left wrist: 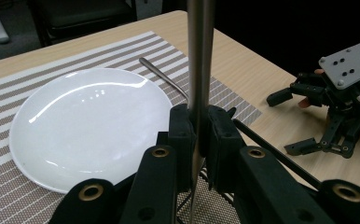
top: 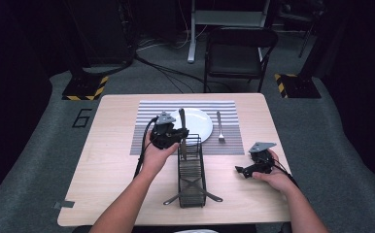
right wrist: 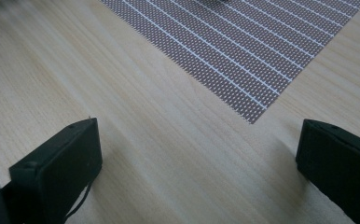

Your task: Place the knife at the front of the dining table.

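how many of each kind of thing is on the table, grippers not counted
plate: 1
fork: 1
knife, clamped upright in the left gripper: 1
striped placemat: 1
black wire rack: 1
total: 5

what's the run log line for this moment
left gripper: shut on knife, upright over rack | right gripper: open, low over table | plate, fork: on mat
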A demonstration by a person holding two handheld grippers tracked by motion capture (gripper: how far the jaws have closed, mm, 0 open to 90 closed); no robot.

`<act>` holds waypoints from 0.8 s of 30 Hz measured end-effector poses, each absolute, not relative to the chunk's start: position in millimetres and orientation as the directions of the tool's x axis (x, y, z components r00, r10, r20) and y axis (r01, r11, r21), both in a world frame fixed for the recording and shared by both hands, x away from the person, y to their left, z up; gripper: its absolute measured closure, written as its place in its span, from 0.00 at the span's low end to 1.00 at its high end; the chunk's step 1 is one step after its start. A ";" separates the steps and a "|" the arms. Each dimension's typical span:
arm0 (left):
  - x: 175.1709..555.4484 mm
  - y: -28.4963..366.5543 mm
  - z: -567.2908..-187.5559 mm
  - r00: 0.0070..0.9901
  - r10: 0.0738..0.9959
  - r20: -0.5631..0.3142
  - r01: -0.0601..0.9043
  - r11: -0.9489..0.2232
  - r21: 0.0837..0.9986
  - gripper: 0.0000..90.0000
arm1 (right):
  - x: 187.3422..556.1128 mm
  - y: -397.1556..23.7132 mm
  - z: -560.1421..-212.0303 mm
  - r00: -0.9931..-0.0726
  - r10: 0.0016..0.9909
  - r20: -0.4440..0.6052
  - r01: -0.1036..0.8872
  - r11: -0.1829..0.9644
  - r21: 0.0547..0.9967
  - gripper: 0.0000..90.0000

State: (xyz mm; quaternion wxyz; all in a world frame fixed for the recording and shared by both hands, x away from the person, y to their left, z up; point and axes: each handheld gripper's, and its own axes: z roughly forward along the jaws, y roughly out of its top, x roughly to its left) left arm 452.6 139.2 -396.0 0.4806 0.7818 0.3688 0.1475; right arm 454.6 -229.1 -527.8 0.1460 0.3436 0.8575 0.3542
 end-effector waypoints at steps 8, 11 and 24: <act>441.2 136.7 -398.0 0.698 0.711 -0.086 0.405 -0.292 0.866 0.92 | 454.6 -229.0 -527.8 -0.721 0.693 -0.007 0.486 0.513 0.708 0.00; 440.2 137.5 -396.8 0.696 0.713 -0.086 0.403 -0.290 0.868 0.92 | 454.6 -229.0 -527.8 -0.721 0.693 -0.007 0.486 0.512 0.708 0.00; 436.7 138.4 -378.2 0.703 0.704 -0.100 0.375 -0.248 0.893 0.92 | 454.6 -229.1 -527.7 -0.721 0.693 -0.007 0.486 0.513 0.708 0.00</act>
